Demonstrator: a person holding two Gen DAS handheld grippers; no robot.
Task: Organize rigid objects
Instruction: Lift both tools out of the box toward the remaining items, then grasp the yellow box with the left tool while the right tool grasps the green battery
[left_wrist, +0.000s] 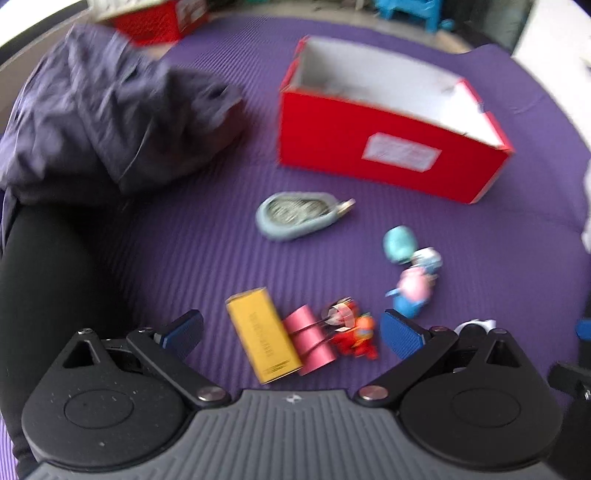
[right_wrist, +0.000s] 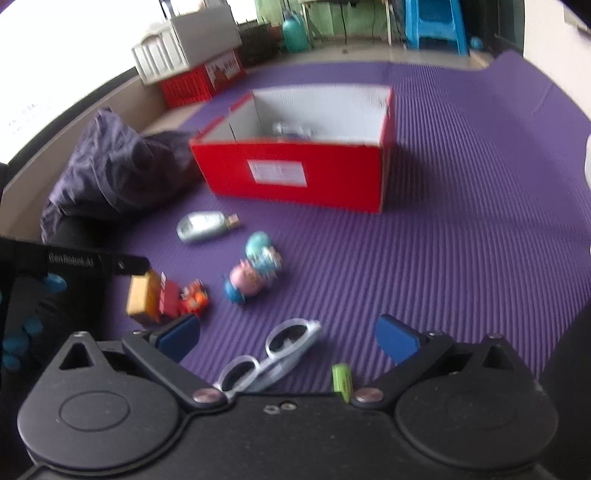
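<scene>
An open red box (left_wrist: 391, 162) (right_wrist: 295, 173) stands on the purple mat, something small lying inside it. My left gripper (left_wrist: 291, 330) is open, hovering over a yellow box (left_wrist: 263, 334), pink cylinders (left_wrist: 310, 339) and a red toy (left_wrist: 356, 332). A grey-blue oval case (left_wrist: 295, 216) (right_wrist: 205, 227) lies farther out, and pig figurines (left_wrist: 413, 275) (right_wrist: 255, 273) lie to the right. My right gripper (right_wrist: 288, 338) is open above white-framed sunglasses (right_wrist: 269, 356). A small green object (right_wrist: 341, 380) lies close to its right finger.
A dark purple garment (left_wrist: 110, 110) (right_wrist: 118, 166) is heaped at the left, beside a person's black-clad leg (left_wrist: 55, 288). A red crate (right_wrist: 203, 79) and blue stool (right_wrist: 432, 26) stand beyond the mat (right_wrist: 461, 221). The left gripper's body (right_wrist: 74, 264) shows at the right wrist view's left edge.
</scene>
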